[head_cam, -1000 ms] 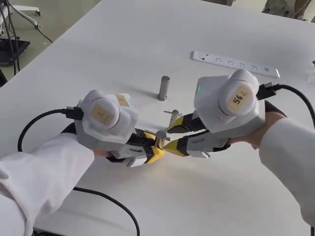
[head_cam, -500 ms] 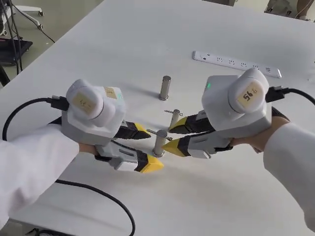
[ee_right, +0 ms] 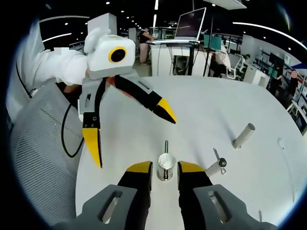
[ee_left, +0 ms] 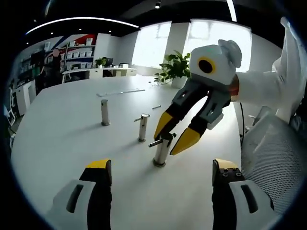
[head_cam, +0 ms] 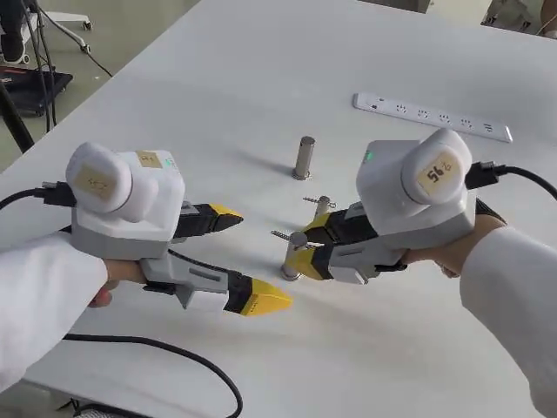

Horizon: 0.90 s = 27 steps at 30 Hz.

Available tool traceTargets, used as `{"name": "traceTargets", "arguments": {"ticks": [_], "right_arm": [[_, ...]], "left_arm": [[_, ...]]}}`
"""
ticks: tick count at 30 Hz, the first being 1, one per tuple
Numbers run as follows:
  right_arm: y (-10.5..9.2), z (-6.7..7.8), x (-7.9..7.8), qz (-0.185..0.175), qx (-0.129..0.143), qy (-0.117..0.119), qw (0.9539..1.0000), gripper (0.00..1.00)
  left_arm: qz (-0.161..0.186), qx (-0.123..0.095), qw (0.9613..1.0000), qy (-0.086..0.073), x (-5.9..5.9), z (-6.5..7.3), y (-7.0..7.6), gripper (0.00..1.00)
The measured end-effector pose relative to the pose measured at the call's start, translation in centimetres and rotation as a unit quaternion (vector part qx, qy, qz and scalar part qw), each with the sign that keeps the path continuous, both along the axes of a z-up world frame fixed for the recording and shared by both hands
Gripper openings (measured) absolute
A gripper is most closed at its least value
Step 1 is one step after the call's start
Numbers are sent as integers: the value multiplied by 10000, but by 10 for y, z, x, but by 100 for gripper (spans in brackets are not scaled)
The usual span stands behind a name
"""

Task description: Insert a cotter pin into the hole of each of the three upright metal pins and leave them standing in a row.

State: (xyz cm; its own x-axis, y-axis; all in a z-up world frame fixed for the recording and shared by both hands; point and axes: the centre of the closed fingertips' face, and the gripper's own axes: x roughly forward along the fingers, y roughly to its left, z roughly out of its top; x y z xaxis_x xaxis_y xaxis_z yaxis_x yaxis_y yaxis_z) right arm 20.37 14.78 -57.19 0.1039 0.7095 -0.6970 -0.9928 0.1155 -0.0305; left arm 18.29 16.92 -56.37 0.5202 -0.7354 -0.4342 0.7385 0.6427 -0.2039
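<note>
Three metal pins stand upright on the white table. The far pin (head_cam: pixel 304 158) (ee_left: pixel 104 112) (ee_right: pixel 243 135) is bare. The middle pin (head_cam: pixel 323 207) (ee_left: pixel 142 127) carries a cotter pin (head_cam: pixel 312 201). The near pin (head_cam: pixel 294 255) (ee_left: pixel 160 151) also has a cotter pin (head_cam: pixel 280 235) (ee_right: pixel 166 146) through its top. My right gripper (head_cam: pixel 309 242) (ee_right: pixel 165 168) is shut on the near pin's head, one jaw on each side. My left gripper (head_cam: pixel 248 257) (ee_left: pixel 161 165) hangs wide open to the left of that pin, holding nothing and not touching it.
A white power strip (head_cam: pixel 432 117) lies at the back right of the table. A black cable (head_cam: pixel 157 348) trails from the left gripper across the near left edge. Chairs and desks stand beyond the table.
My left gripper, shut on the near pin a second ago, has opened and drawn back to the left. My right gripper has closed around the near pin's top.
</note>
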Motion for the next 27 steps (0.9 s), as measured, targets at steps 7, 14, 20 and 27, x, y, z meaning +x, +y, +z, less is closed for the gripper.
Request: {"name": "traceTargets", "arguments": {"ticks": [7,14,20,27], "right_arm": [[3,-2,0,-38,79,70,9999,14],[8,-5,2,-35,100,67,9999,13],[11,-5,6,-59,123,106,9999,10],[10,-5,4,65,90,60,9999,9]], "left_arm": [[167,-22,9999,-32,-9,7,15,99],[382,123,9991,115,-18,-2,32,100],[566,196,9979,229,-22,-8,43,99],[678,170,9973,209,-23,-5,46,99]]}}
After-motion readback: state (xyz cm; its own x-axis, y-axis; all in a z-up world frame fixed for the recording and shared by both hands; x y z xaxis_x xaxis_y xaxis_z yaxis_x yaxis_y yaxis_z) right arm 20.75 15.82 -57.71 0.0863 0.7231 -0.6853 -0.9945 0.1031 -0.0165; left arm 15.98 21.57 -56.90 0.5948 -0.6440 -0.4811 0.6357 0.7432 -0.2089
